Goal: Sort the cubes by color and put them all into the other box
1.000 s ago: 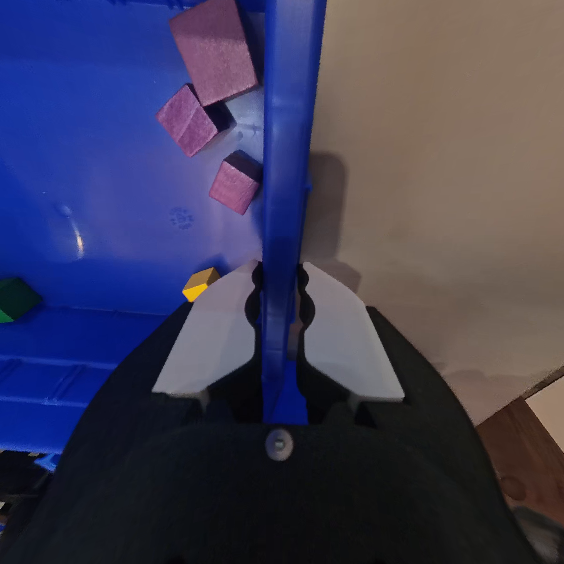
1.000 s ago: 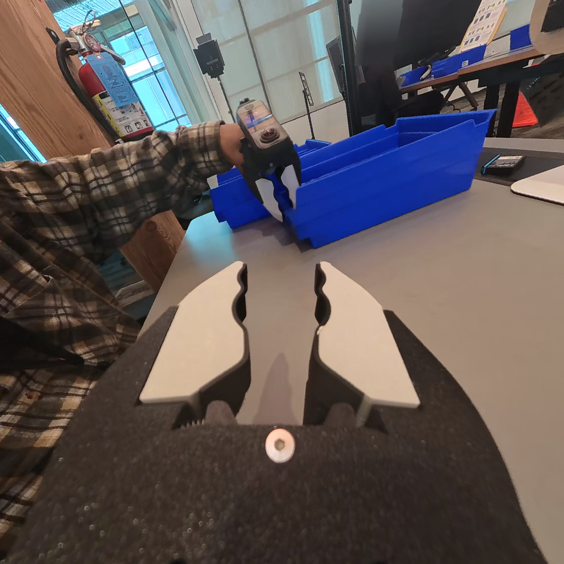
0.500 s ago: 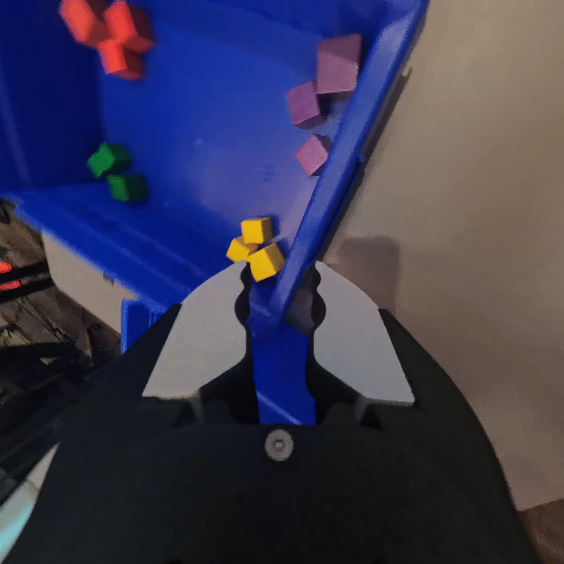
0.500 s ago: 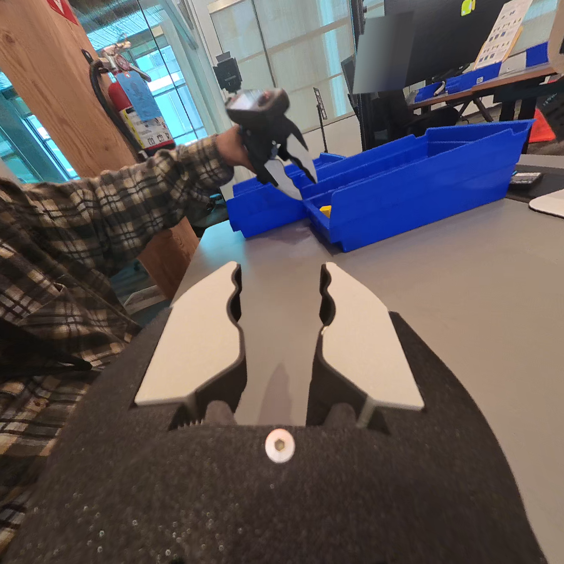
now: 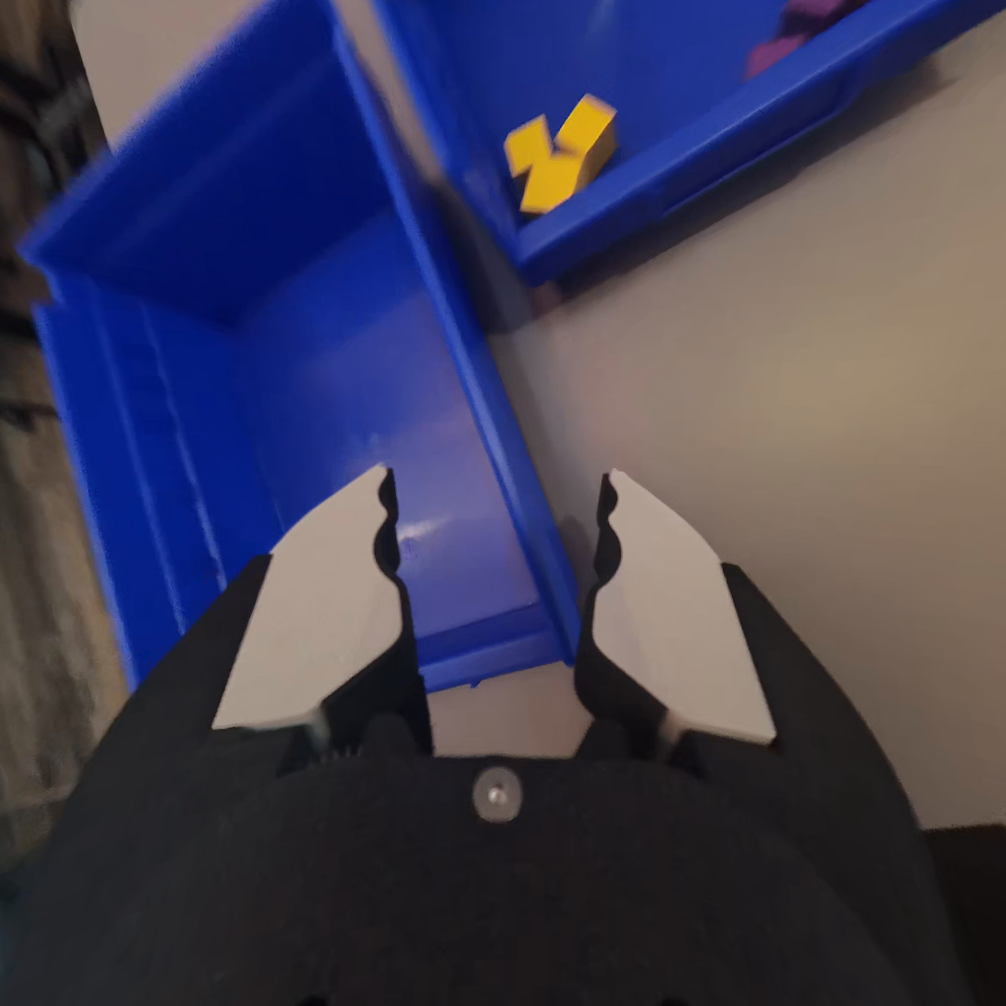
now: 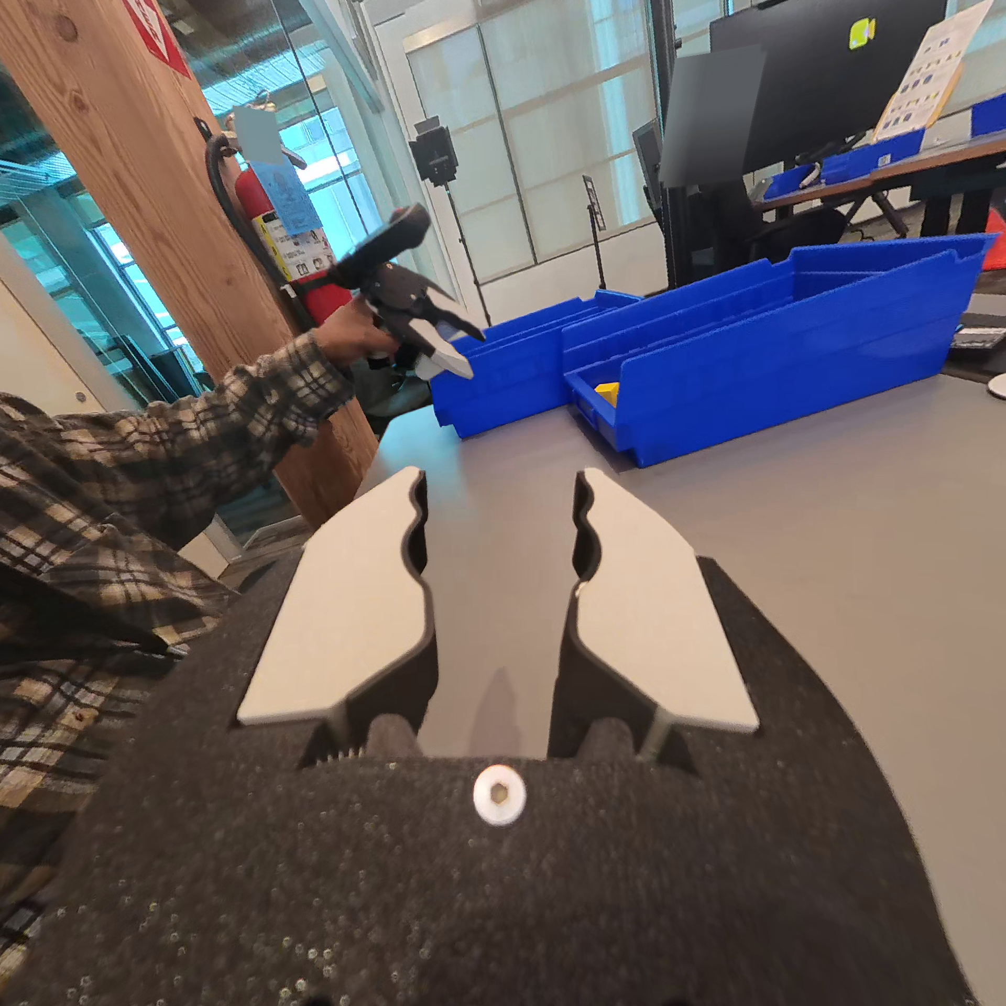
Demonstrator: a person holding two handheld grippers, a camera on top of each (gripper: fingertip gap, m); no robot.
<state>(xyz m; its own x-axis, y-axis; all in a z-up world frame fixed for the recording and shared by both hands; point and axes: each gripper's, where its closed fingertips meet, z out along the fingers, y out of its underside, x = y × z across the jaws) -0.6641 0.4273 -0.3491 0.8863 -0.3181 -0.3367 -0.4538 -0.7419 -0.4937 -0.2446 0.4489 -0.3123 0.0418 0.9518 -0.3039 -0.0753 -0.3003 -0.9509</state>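
Note:
Two long blue boxes lie side by side on the grey table. The near box (image 6: 762, 375) holds yellow cubes (image 5: 560, 155) at its near end and purple cubes (image 5: 784, 54) farther in. The other box (image 5: 245, 381) shows only its bare blue floor. My left gripper (image 5: 495, 476) is open and empty, raised above that box's near end; it also shows in the right wrist view (image 6: 452, 348). My right gripper (image 6: 498, 476) is open and empty, low over the table in front of the boxes.
The grey table (image 6: 762, 544) stretches right of and in front of the boxes. A wooden pillar (image 6: 136, 218) with a red fire extinguisher (image 6: 321, 294) stands at the table's left edge. A plaid-sleeved arm (image 6: 190, 435) reaches across the left. Desks with monitors stand behind.
My left gripper let go of the cube box's side wall, opened, lifted and swung left over the other box. The cube box now lies flat. My right gripper stayed open and drew back slightly.

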